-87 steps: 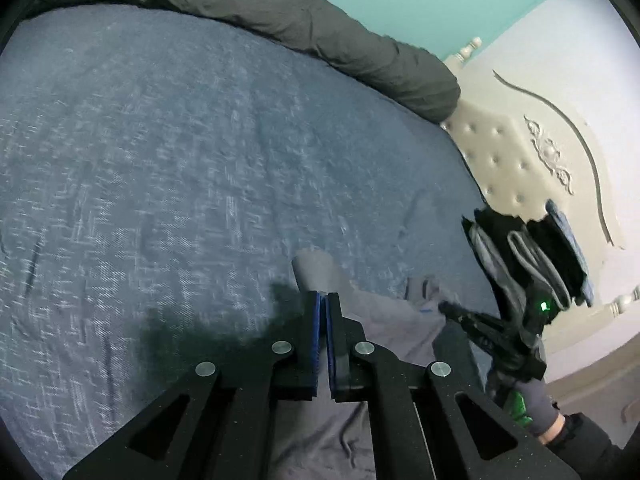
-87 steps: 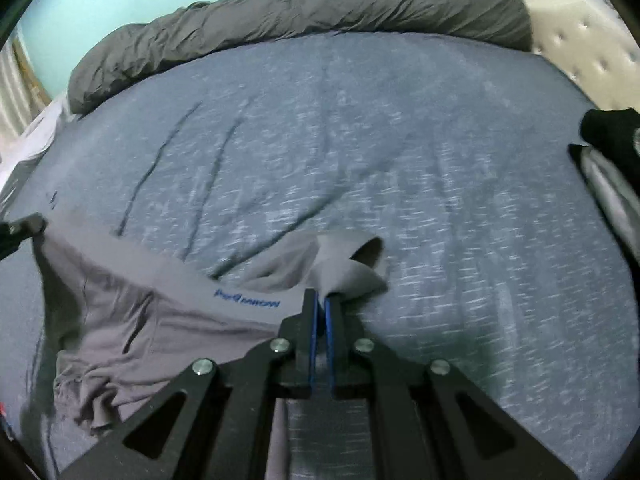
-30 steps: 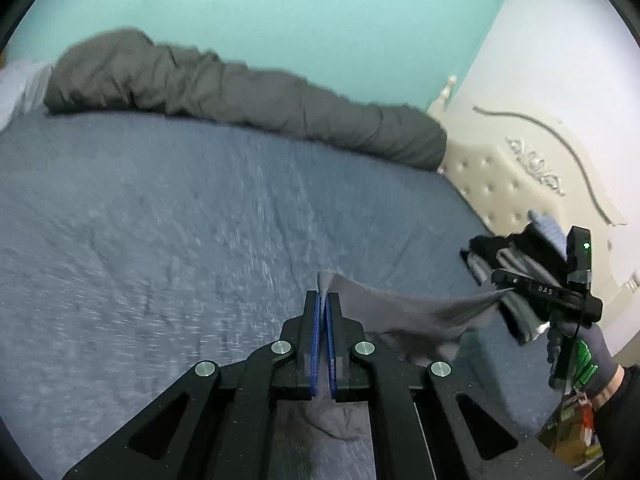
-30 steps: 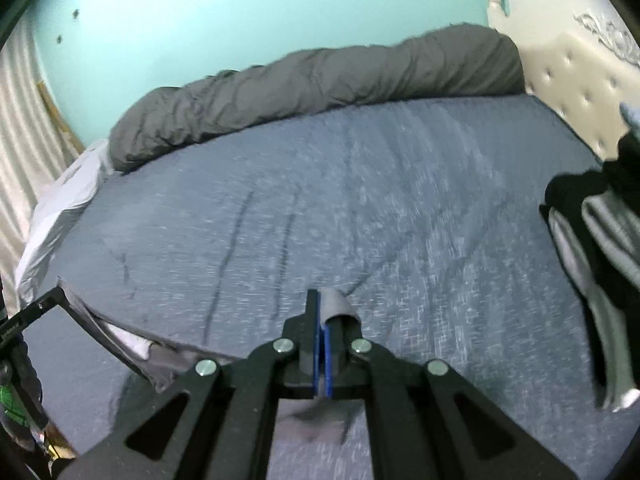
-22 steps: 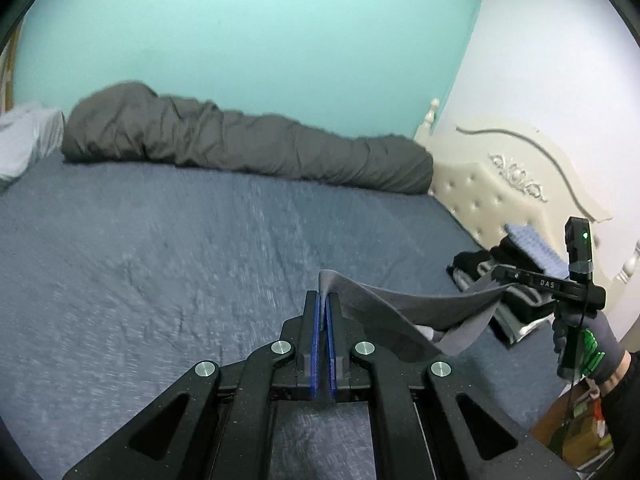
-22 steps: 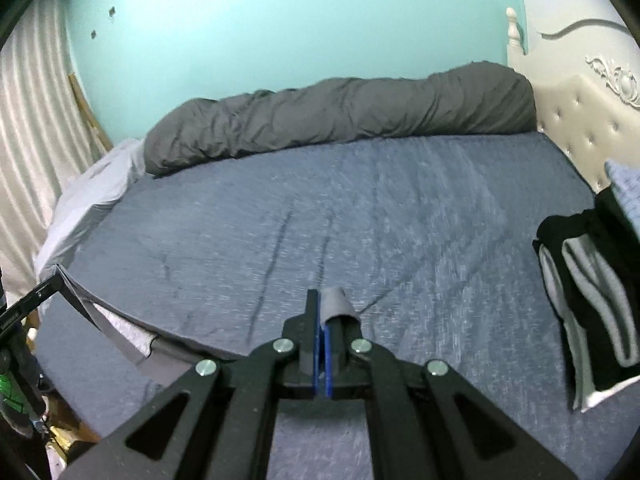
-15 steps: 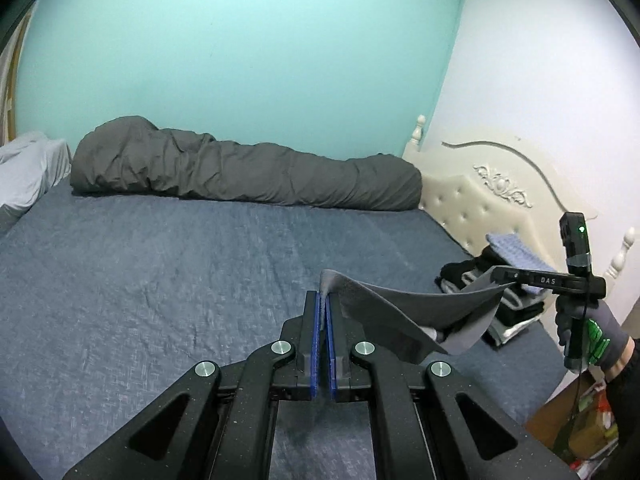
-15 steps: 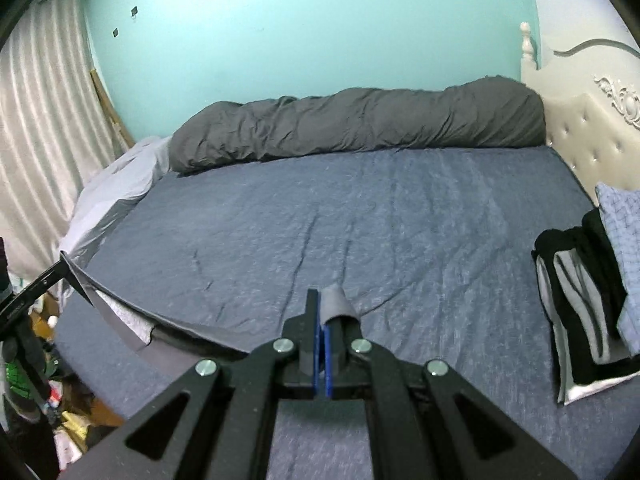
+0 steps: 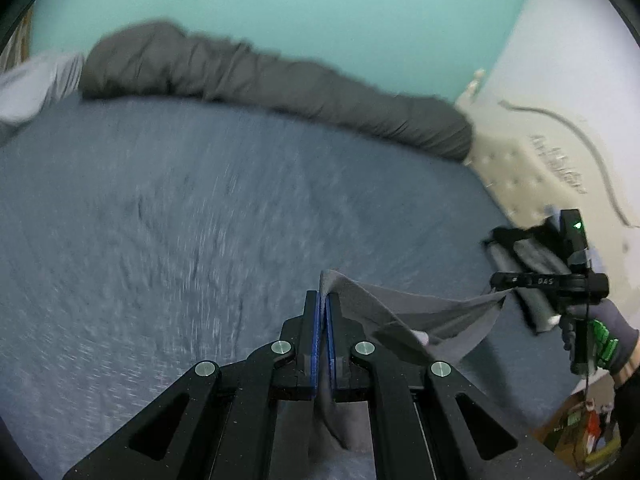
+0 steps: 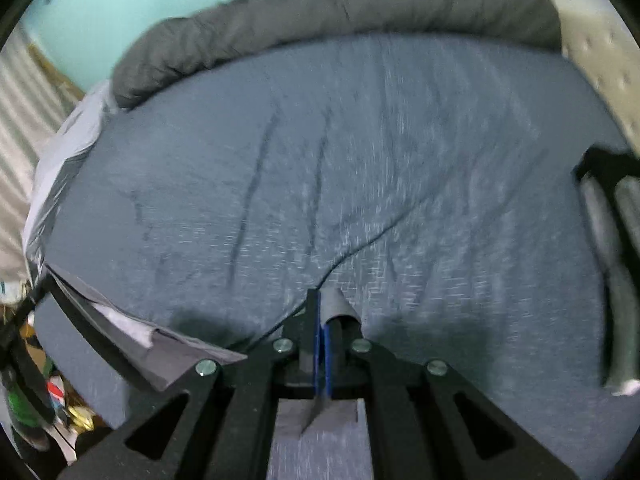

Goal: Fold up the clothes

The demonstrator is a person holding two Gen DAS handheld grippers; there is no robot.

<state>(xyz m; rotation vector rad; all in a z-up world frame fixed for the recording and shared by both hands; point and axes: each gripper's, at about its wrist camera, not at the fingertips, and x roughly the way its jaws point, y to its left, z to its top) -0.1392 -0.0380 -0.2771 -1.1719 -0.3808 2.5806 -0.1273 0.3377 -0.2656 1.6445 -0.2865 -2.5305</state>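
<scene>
A grey garment [image 9: 424, 310] hangs stretched in the air between my two grippers, above the blue bed [image 9: 200, 220]. My left gripper [image 9: 323, 300] is shut on one corner of it. In the left wrist view the right gripper [image 9: 498, 280] holds the far corner at the right, carried by a gloved hand [image 9: 608, 340]. In the right wrist view my right gripper [image 10: 322, 310] is shut on the garment's corner [image 10: 340, 304]. From there the cloth [image 10: 176, 360] runs down-left to the left gripper [image 10: 28, 312], whose jaws are blurred at the frame's edge.
A rolled grey duvet [image 10: 340, 12] lies along the bed's far side. A stack of folded black and grey clothes [image 10: 612, 280] sits at the right by the cream headboard [image 9: 532, 176]. Pale bedding [image 10: 68, 140] and floor clutter [image 10: 60, 400] are at the left.
Both grippers rose with the garment stretched between them, then dropped and tipped down toward the bed. Both grips held throughout.
</scene>
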